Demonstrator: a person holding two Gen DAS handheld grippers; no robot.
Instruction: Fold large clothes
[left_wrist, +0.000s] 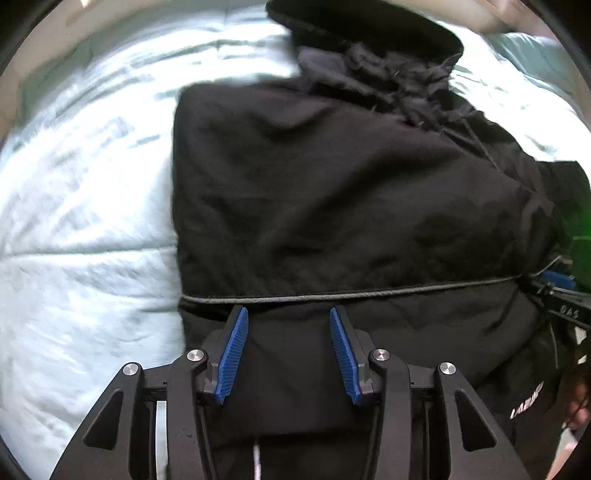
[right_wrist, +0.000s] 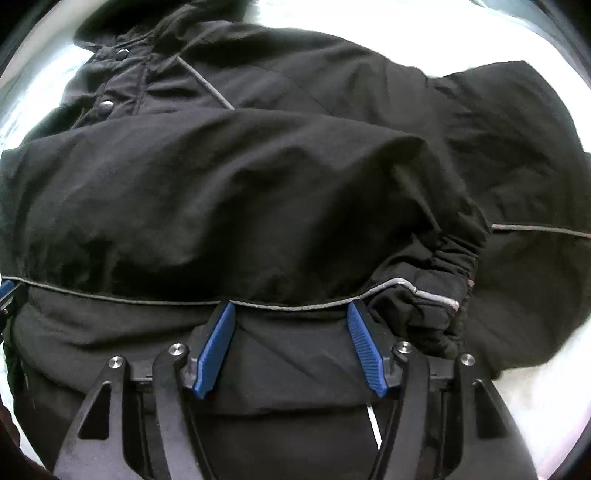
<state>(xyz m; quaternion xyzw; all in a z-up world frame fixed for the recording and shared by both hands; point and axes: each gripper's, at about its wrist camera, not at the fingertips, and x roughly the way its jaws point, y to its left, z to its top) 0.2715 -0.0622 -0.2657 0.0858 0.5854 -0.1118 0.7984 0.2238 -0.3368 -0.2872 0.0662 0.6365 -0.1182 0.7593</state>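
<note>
A pale blue quilted bedcover (left_wrist: 74, 229), soft and puckered along its stitch lines, carries the work; it shows bare along the left side in the left wrist view. On it lies the large black padded jacket (left_wrist: 332, 192), matte woven shell, puffy and creased, with a thin grey piping line (left_wrist: 332, 293) crossing its lower part and a hood bunched toward the far edge of the bed. The left gripper (left_wrist: 288, 314) stands with its blue ribbed pads spread apart just beyond the near hem, black cloth lying between them but not pinched.

In the right wrist view a black sleeve (right_wrist: 258, 192) lies folded across the body, ending in a gathered elastic cuff with a grey reflective strip (right_wrist: 436, 295); metal snap buttons (right_wrist: 107, 105) dot the front placket at far left. The right gripper (right_wrist: 291, 308) likewise has its pads wide apart at the piping, holding nothing.

The step in hand looks like taking the near hem to fold it up toward the hood. Both tongs should probably bite through all layers at matching points and lift evenly, since thick slippery padding tends to slide and spring back.
</note>
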